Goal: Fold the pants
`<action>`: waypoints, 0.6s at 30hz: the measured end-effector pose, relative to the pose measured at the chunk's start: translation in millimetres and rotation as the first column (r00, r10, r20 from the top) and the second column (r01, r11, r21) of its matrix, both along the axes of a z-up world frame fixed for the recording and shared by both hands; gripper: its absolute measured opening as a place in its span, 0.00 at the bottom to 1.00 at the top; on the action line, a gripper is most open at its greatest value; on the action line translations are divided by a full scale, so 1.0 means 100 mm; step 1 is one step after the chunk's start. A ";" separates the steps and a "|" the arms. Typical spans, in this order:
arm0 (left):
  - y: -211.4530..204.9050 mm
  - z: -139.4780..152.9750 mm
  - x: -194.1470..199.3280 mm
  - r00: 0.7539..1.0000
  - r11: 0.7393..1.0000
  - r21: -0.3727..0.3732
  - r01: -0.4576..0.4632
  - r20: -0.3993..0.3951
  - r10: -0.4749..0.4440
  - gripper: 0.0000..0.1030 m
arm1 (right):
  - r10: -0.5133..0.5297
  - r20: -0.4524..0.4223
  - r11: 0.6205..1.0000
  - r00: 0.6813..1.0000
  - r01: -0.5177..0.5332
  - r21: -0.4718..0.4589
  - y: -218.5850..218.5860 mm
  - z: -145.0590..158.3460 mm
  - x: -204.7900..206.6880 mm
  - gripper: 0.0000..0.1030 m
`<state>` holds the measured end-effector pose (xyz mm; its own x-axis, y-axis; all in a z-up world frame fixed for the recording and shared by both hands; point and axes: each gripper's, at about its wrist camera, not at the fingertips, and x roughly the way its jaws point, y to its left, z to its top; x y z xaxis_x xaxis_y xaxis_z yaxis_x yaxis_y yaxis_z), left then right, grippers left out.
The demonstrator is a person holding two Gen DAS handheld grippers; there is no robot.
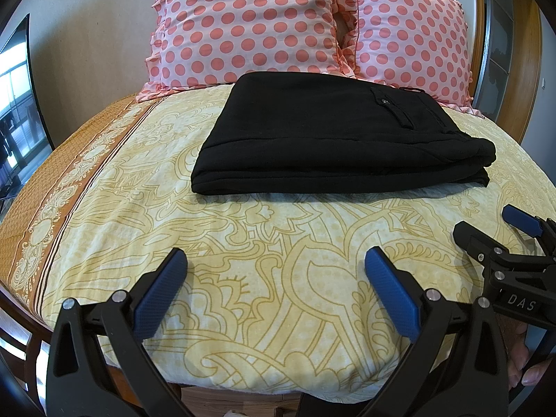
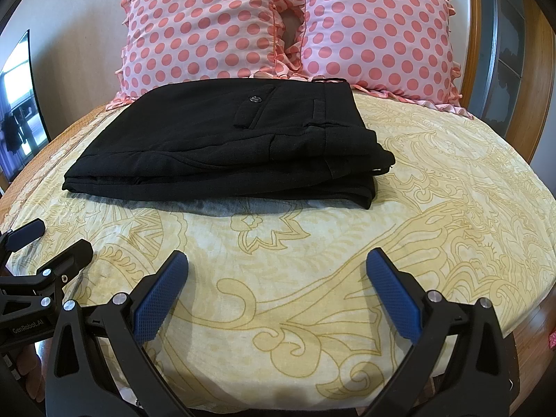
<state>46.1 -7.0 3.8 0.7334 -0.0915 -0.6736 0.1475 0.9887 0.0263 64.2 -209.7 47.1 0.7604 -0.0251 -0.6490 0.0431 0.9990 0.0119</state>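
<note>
Ahead of both my grippers, well apart from them, the black pants [image 1: 333, 132] are lying folded on the bedspread [image 1: 243, 243] near the pillows [image 1: 250, 24]. I am holding my left gripper [image 1: 274, 267] and right gripper [image 2: 276, 267] wide and empty. The bundle's long axis is running left-right, waistband pointing right; neither gripper looks clearly nearer.

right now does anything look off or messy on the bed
Nothing much stands out. The pants lie folded in a flat stack on the sheet, below the two pillows. Only the right end is slightly uneven, with the layers not lining up. Both grippers are open and clear of the pants.
</note>
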 end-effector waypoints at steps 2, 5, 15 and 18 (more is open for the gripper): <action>0.00 0.00 0.00 1.000 1.000 0.000 0.000 0.000 0.000 0.98 | 0.000 0.000 1.000 1.000 0.000 0.000 0.00 0.00 0.00 0.99; 0.00 0.00 0.00 1.000 1.000 0.000 0.000 0.000 0.000 0.98 | 0.000 0.000 1.000 1.000 0.000 0.000 0.00 0.00 0.00 0.99; 0.00 0.00 0.00 1.000 1.000 0.000 0.000 -0.005 0.000 0.98 | -0.001 0.001 1.000 1.000 0.001 0.000 0.00 0.00 0.00 0.99; 0.00 0.00 0.00 1.000 1.000 -0.001 -0.003 -0.006 0.003 0.98 | 0.000 0.001 1.000 1.000 0.000 0.000 0.00 0.00 0.00 0.99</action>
